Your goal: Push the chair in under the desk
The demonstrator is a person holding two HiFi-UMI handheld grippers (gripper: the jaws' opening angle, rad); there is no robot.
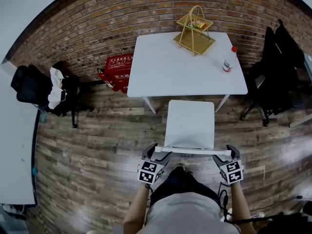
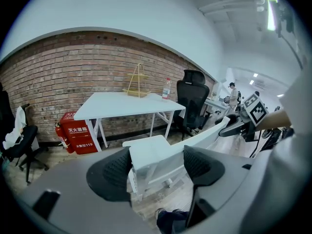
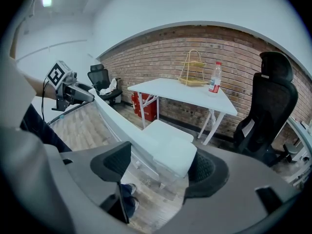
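A white chair (image 1: 190, 123) stands on the wood floor just in front of the white desk (image 1: 165, 72), its seat facing the desk's near edge. The backrest's top rail (image 1: 192, 151) runs between my two grippers. My left gripper (image 1: 157, 151) is shut on the rail's left end, which sits between its pads in the left gripper view (image 2: 157, 165). My right gripper (image 1: 225, 152) is shut on the rail's right end, and its own view shows the rail and seat corner between the pads (image 3: 160, 165).
On the desk stand a bamboo tiered rack (image 1: 195, 30) and a red-capped bottle (image 1: 229, 60). A red fire-extinguisher box (image 1: 117, 72) sits by the brick wall. Black office chairs stand at the left (image 1: 48, 91) and right (image 1: 273, 77). Another white desk (image 1: 14, 145) borders the left.
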